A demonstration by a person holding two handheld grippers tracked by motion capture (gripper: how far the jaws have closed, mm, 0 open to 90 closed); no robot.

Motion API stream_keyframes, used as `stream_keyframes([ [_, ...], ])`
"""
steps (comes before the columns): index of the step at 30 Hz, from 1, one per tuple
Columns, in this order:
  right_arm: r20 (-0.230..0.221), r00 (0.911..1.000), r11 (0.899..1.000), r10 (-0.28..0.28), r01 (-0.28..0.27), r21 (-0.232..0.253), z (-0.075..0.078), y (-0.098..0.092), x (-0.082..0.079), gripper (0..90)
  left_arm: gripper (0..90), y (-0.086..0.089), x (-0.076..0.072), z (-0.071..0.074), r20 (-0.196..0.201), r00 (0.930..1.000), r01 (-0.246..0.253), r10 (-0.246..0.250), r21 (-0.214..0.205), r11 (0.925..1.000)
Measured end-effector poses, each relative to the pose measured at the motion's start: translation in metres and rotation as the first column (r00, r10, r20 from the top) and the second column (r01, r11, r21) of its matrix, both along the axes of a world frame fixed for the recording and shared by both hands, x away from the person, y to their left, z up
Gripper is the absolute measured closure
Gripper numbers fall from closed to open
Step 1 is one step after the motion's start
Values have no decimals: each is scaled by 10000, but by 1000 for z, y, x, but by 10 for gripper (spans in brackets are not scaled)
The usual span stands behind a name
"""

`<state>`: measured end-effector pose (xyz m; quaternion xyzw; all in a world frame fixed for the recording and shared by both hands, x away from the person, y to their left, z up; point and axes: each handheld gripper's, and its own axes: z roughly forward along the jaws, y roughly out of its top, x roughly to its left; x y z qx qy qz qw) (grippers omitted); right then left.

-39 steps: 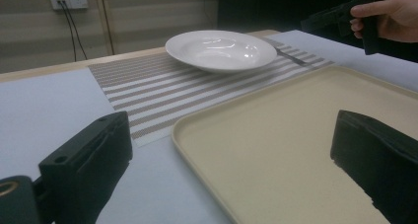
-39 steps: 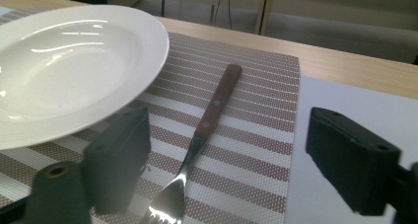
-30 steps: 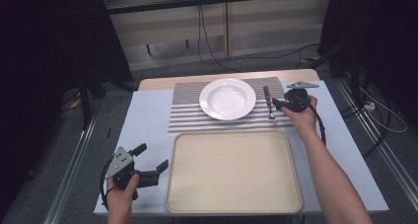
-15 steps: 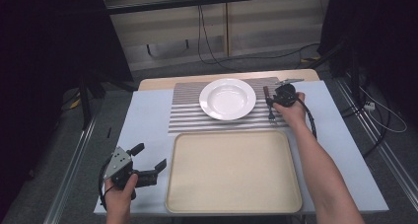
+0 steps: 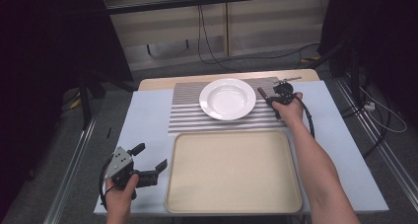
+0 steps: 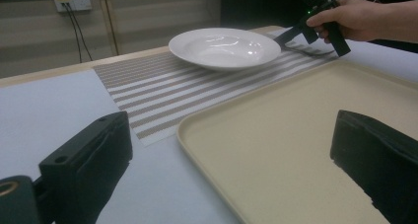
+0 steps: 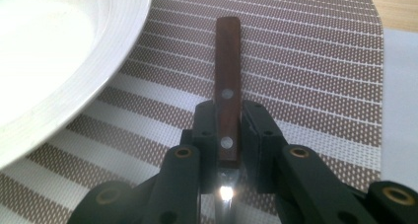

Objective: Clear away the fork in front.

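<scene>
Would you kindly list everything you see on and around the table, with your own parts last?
plate: 1, white, on the placemat.
placemat: 1, brown-and-white striped, far side of table.
tray: 1, beige, near side, nothing on it.
utensil: 1, wooden handle with rivets, right of the plate.
table: 1, pale blue top.
left gripper: black, open, left of the tray.
right gripper: black, jaws just closed on the utensil's handle.

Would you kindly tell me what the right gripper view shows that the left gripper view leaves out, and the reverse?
Right gripper view: the right gripper up close, its fingers just closed on the utensil, a wooden handle with two rivets. Left gripper view: the beige tray, the left gripper with fingers open, and the person's hand farther off. Shared: the white plate and the striped placemat.
</scene>
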<state>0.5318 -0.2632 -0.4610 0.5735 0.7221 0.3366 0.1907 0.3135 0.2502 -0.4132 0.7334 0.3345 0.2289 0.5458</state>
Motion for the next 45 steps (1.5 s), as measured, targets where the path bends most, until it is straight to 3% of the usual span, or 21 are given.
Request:
stream_keyframes([
  [6, -361, 9991, 9996, 213, -220, -174, 4, -6, -8, 781, 25, -1, 0, 2, 98, 9999, 108, -109, 54, 9999],
  [15, -837, 9930, 9939, 838, -893, -645, 10, -12, -37, 781, 25, -3, -1, 3, 224, 9996, 167, -165, -58, 9998],
  [23, -1155, 9885, 9913, 981, -1072, -757, 13, -19, -51, 781, 25, -3, -1, 4, 257, 9995, 178, -174, -125, 9998],
  [27, -1393, 9814, 9803, 1322, -1503, -1281, 16, -16, -59, 781, 25, -3, -1, 4, 245, 9995, 225, -222, -126, 9997],
  [34, -1338, 9822, 9824, 1315, -1472, -1153, 16, -20, -67, 780, 25, -4, -2, 4, 268, 9993, 248, -243, -160, 9996],
  [42, -1859, 9707, 9764, 1520, -1767, -1240, 20, -21, -76, 780, 24, -5, -3, 4, 287, 9992, 267, -262, -160, 9995],
  [45, -1866, 9699, 9743, 1566, -1827, -1321, 20, -20, -77, 778, 25, -5, -3, 4, 273, 9992, 288, -284, -140, 9995],
])
